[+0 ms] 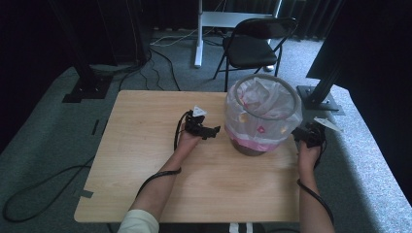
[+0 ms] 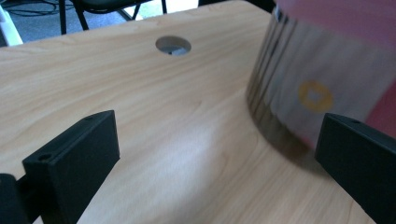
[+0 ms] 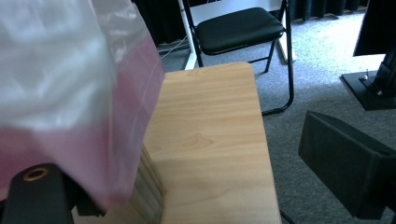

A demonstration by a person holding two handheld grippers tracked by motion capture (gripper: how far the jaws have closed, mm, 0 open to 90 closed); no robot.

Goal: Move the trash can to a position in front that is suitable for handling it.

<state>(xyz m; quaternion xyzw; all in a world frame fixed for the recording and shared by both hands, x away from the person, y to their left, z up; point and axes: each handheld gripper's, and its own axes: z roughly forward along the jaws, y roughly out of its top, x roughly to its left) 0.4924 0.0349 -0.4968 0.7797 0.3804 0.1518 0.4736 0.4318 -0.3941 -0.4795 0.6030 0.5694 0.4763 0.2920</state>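
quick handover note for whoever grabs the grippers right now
Left gripper: open, holding nothing, low over the table just left of the bin.
Right gripper: open, at the bin's right side; in the right gripper view one jaw sits under the hanging edge of the bag, the other is clear of it. Nothing gripped.
Bin: upright near the table's right edge, lined with a clear and pink bag folded over the rim.
Done: both grippers brought up to the bin.
Left: probably grip the bag or bin from both sides; no hold made yet.
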